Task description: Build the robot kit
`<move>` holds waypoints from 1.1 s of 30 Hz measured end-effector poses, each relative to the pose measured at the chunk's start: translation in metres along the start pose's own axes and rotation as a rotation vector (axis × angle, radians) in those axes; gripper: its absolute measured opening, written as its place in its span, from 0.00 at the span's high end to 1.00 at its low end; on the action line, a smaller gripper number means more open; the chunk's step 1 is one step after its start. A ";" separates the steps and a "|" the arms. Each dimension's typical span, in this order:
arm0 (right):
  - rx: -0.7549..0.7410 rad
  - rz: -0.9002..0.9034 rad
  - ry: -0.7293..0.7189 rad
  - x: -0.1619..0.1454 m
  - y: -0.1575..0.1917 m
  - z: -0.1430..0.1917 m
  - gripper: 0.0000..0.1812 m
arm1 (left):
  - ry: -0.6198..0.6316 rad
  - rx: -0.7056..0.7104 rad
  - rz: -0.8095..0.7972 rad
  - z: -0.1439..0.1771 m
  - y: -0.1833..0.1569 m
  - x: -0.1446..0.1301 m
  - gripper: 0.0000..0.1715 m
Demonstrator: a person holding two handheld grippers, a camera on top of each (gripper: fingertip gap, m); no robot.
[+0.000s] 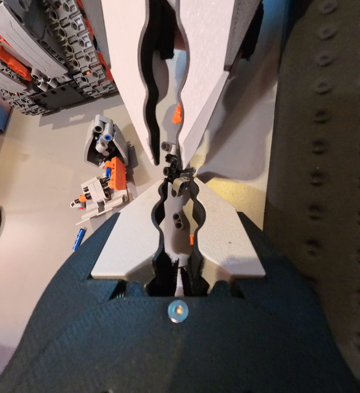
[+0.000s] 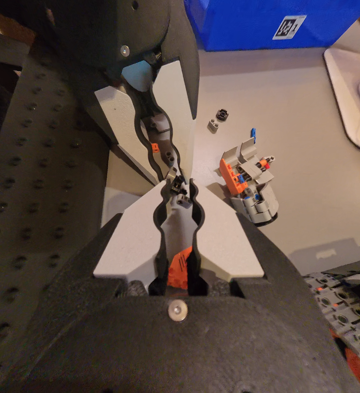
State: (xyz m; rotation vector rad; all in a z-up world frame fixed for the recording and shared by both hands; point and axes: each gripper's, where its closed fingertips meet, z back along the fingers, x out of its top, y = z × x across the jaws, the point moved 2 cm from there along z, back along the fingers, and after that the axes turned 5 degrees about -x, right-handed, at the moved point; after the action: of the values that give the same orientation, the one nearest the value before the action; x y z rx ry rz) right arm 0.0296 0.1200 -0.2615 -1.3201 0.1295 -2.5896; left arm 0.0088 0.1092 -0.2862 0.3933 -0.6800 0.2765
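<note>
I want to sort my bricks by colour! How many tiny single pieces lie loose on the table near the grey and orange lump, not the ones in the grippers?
Grey: 1, a two-hole connector
Black: 1, a round piece
Blue: 1, a pin
Total: 3

My work surface is a pale beige table [image 2: 281, 102]. A blue bin [image 2: 249, 23] with a printed tag stands at its far edge. Near the middle lies a small grey-and-orange brick subassembly [image 2: 251, 187]. Just beyond it rest a grey two-hole connector [image 2: 213, 124] and a round black piece [image 2: 222, 114], close together. A loose blue pin [image 1: 79, 239] lies beside the subassembly. A large grey-and-orange brick model [image 1: 47, 59] occupies one corner. A black perforated mat [image 2: 36, 170] borders one edge.
</note>
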 end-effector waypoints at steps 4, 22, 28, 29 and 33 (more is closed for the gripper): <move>0.002 0.096 0.043 -0.004 0.007 -0.001 0.89 | 0.009 -0.005 0.000 0.001 0.001 0.000 0.90; -0.005 0.027 0.086 -0.016 -0.003 -0.006 0.95 | 0.050 -0.011 -0.041 -0.001 0.013 0.004 0.82; 0.013 -0.025 0.088 -0.017 -0.004 -0.007 0.95 | 0.024 0.051 -0.136 0.000 0.010 0.012 0.81; 0.011 -0.031 0.089 -0.018 -0.005 -0.007 0.95 | 0.029 0.053 -0.147 -0.002 0.009 0.012 0.81; 0.019 -0.045 0.093 -0.018 -0.005 -0.007 0.95 | 0.043 0.080 -0.177 -0.006 0.008 0.012 0.80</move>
State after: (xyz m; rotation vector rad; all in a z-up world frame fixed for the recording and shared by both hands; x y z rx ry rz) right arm 0.0331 0.1286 -0.2795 -1.2098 0.0924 -2.6836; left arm 0.0182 0.1200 -0.2804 0.5197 -0.5890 0.1443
